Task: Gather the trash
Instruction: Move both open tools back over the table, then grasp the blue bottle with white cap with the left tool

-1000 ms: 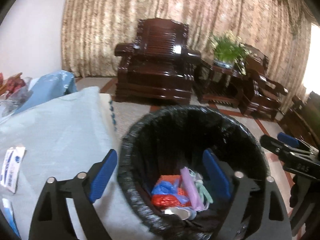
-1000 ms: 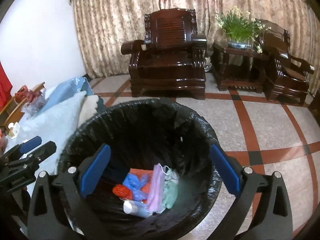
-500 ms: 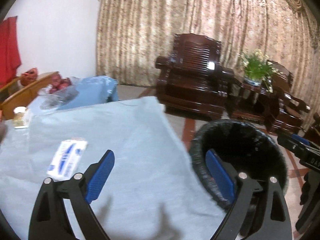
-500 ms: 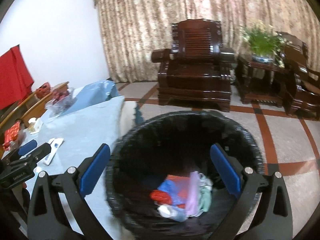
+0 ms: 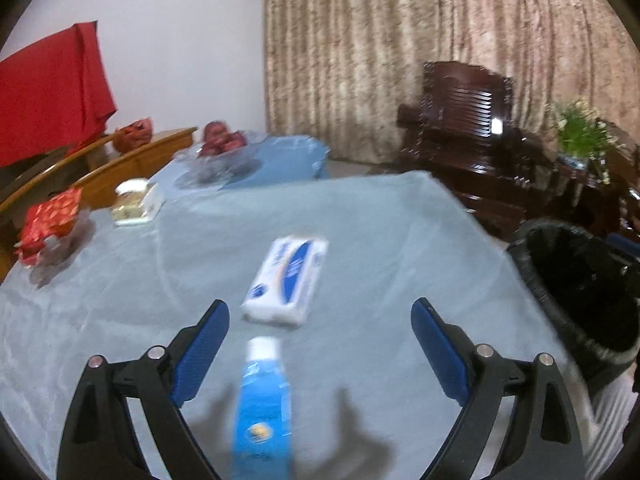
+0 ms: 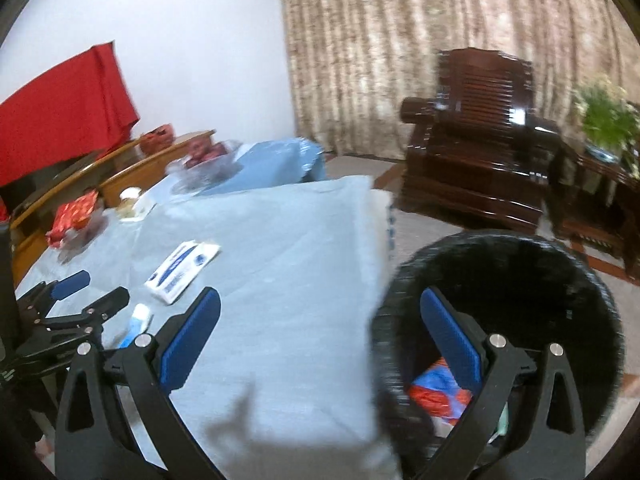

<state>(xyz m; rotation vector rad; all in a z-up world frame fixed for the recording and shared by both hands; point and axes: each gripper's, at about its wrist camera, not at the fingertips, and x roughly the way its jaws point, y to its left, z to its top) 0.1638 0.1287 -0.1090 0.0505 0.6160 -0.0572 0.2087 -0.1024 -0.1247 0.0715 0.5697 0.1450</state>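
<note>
Trash on the worktop [image 5: 400,240]: a blue tube [image 5: 262,408] lies lengthwise between the spread left gripper [image 5: 320,344] jaws; the right gripper [image 6: 320,344], also spread, hangs farther off.

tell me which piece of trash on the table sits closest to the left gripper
The blue tube, lying between the open left gripper fingers; the white-and-blue tissue pack lies beyond it.

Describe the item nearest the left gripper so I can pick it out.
On the light-blue tablecloth, look just ahead of the open left gripper. A small blue tube with a white cap lies there, narrower and bluer than the white tissue pack beyond it.
</note>
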